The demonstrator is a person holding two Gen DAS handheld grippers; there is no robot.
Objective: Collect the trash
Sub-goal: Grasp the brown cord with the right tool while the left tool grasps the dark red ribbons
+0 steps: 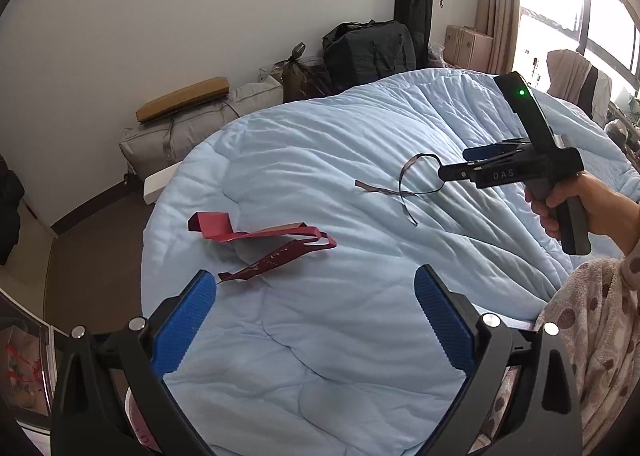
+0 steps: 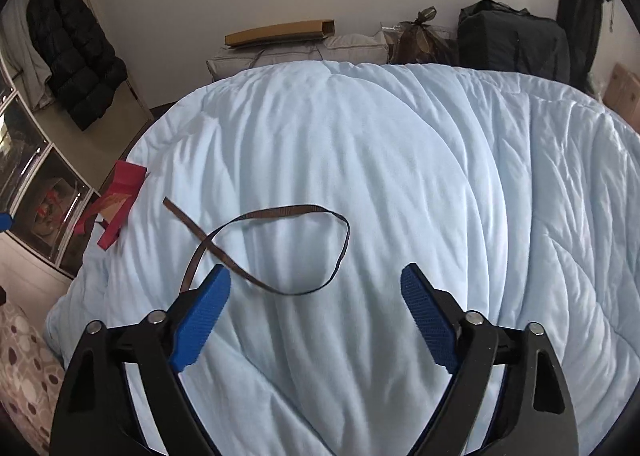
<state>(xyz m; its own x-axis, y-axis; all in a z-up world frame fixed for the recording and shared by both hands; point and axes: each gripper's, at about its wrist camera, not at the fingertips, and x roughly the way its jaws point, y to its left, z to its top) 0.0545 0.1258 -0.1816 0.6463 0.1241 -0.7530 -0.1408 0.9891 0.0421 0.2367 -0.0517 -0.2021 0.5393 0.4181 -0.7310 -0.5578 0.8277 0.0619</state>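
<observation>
Pale blue quilted bedding (image 2: 400, 159) carried the trash: a thin dark brown ribbon (image 2: 280, 211) lay in a loose loop with crossed ends, and well to its left sat a folded red paper strip (image 1: 256, 234) touching a dark red printed ribbon (image 1: 268, 262) near the bed's edge. The right gripper (image 2: 316, 288) hovered with its blue-padded jaws spread wide and empty, its left pad just beside the brown ribbon's crossed tail. The left gripper (image 1: 310, 288) was likewise spread and empty, its left finger tip near the dark red ribbon's end
</observation>
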